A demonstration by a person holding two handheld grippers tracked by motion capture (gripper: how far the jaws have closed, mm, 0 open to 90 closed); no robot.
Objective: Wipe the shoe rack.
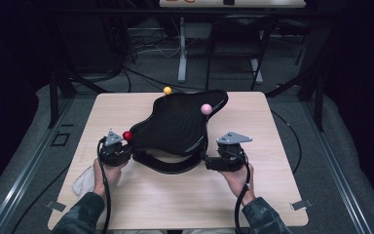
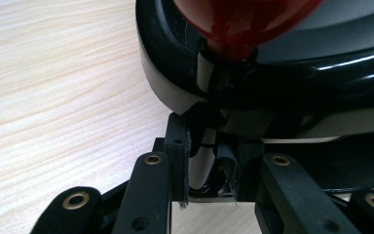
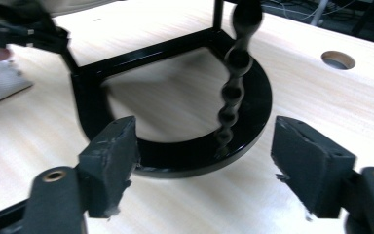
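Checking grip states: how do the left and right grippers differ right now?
The left gripper is shut on a post of the black stand; the right gripper is open, holding nothing. The left sits under the red ball; the right faces the stand's curved base. Both are hand-held, near the stand's front.

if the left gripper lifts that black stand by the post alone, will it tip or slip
The black stand looks rigid and glossy, so it may slip. Its wide ribbed top overhangs the curved base, so lifting by one post would probably tilt it rightward. The left gripper clamps a thin post, which may let the stand pivot.
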